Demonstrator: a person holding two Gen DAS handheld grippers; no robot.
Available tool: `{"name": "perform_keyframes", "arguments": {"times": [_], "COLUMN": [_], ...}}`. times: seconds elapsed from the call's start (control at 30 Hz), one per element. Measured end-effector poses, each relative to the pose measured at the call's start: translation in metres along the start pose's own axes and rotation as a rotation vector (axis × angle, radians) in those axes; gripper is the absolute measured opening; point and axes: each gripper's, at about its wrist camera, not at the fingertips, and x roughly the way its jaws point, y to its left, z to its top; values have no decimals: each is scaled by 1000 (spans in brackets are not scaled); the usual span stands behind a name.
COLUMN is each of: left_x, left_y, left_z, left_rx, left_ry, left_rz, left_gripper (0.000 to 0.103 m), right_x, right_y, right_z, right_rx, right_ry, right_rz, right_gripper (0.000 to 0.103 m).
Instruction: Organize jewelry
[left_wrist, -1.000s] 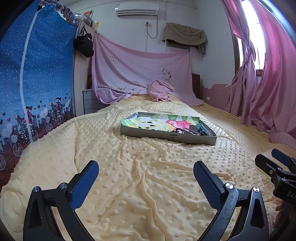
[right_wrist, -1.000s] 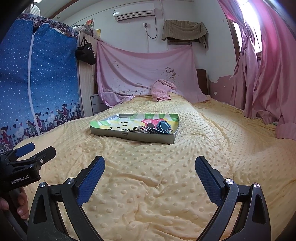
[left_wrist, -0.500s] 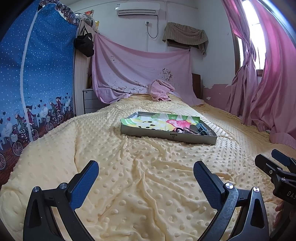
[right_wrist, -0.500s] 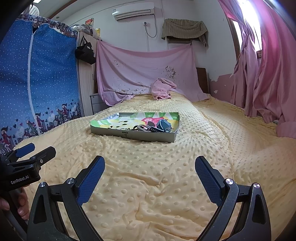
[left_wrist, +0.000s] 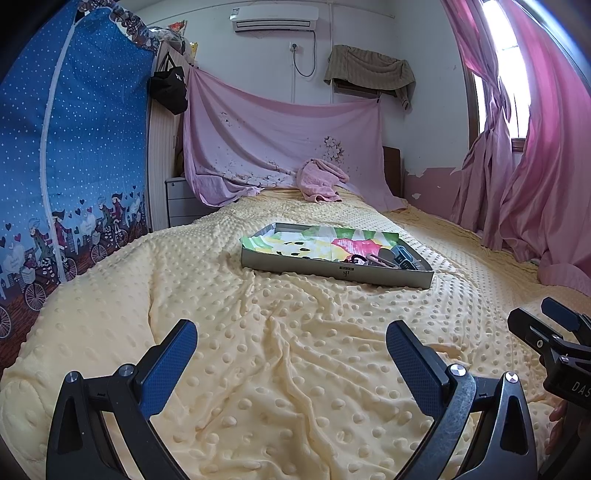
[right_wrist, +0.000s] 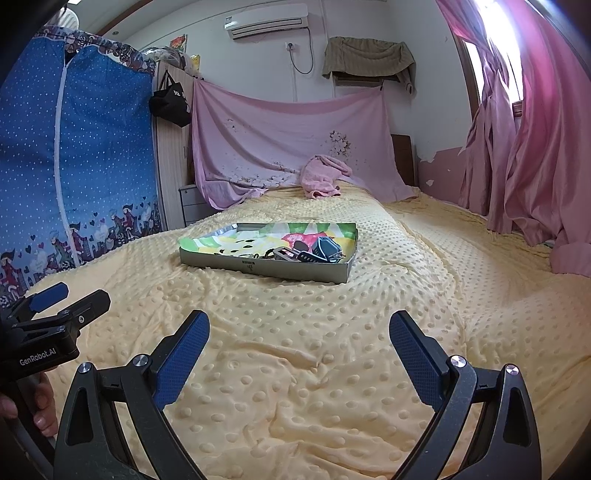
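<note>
**Yellow bedspread, shallow tray, and two pairs of jaws that have barely moved**

Yellow dotted bedspread (left_wrist: 280, 369) fills the space between both pairs of jaws, and over the last second almost nothing about that has changed. The left gripper (left_wrist: 291, 354) hovers low over the bed with its jaws spread wide and nothing between them but blanket. The right gripper (right_wrist: 299, 345) is the same: jaws wide apart, holding nothing. Compared with a second ago, the left view is all but identical; the right view has crept a touch, so the tray sits slightly nearer ahead of its jaws.

The grey tray (left_wrist: 332, 267) lies on the bed well ahead of both pairs of jaws, a little to the right of centre for the left gripper and a little to the left of centre for the right one. It is lined with a bright printed paper (right_wrist: 243, 242). The jewelry (right_wrist: 306, 251), a dark tangled cluster with what looks like a small blue-grey pouch, is heaped in the tray's near right corner; the pieces are too small to tell apart.

So little movement means the task stands as it did: the pieces bunched in one corner, both grippers clear of them. Whether that heap is waiting to be sorted or is already gathered there, I cannot judge from here.
</note>
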Motion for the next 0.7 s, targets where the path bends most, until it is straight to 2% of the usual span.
{"name": "perform_keyframes", "arguments": {"times": [0.7], "left_x": [-1], "left_y": [0], "left_z": [0], "left_rx": [2], "left_ry": [-6], "left_rz": [-5], "left_gripper": [103], "right_x": [0], "right_y": [0], "right_z": [0], "right_rx": [2], "right_ry": [1], "right_rz": [0], "right_gripper": [96]}}
